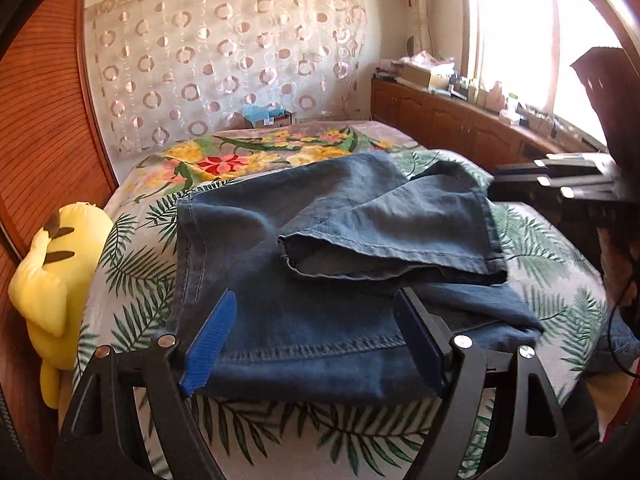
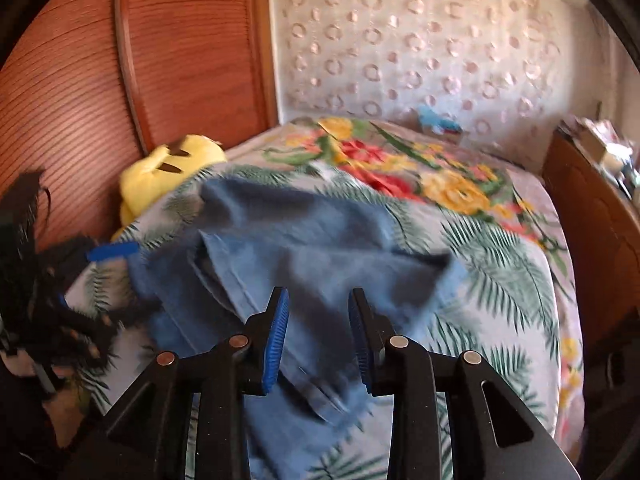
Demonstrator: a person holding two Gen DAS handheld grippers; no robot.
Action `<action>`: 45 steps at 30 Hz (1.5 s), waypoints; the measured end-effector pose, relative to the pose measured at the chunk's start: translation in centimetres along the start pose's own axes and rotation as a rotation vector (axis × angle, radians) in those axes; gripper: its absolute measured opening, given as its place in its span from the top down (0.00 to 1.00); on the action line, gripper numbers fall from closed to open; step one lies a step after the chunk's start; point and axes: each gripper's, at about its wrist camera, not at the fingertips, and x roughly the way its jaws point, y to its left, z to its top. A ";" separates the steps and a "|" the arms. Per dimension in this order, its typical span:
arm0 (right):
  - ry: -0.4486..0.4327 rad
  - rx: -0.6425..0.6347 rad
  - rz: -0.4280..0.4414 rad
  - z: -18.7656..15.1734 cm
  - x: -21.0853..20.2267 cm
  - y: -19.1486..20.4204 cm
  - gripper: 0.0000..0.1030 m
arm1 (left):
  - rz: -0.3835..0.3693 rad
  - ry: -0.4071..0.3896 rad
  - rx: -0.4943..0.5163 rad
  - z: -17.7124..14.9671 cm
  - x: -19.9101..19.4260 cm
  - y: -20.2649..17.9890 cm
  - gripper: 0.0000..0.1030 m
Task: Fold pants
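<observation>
Blue denim pants (image 1: 320, 240) lie folded over on the bed, one leg hem doubled back on top. My left gripper (image 1: 316, 296) hovers wide open above the near part of the pants, close to the stitched edge, with nothing pinched. In the blurred right wrist view the pants (image 2: 280, 248) spread across the palm-leaf sheet. My right gripper (image 2: 319, 294) stands partly open over a loose denim flap; cloth shows in the gap, but the pads do not press on it. The left gripper's blue pad (image 2: 114, 251) sits at the pants' left edge.
A yellow plush toy (image 1: 52, 280) leans between the bed's left side and a wooden wardrobe (image 1: 40, 120). A floral blanket (image 1: 240, 156) covers the far half of the bed. A wooden cabinet (image 1: 440, 116) with clutter runs under the window at right.
</observation>
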 end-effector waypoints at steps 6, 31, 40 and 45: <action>0.064 0.061 -0.009 -2.0 2.3 -0.3 0.59 | -0.014 0.043 0.034 1.2 2.0 0.8 0.25; -0.105 0.071 0.026 2.5 -2.2 -2.6 0.95 | -0.121 0.032 0.032 3.6 0.3 0.4 0.94; -0.157 -0.043 0.049 11.2 -2.6 0.0 0.95 | -0.142 -0.082 0.013 4.8 -7.5 0.8 0.94; -0.087 -0.127 0.108 14.7 2.1 3.7 0.95 | -0.123 -0.077 -0.028 3.1 -8.4 2.6 0.94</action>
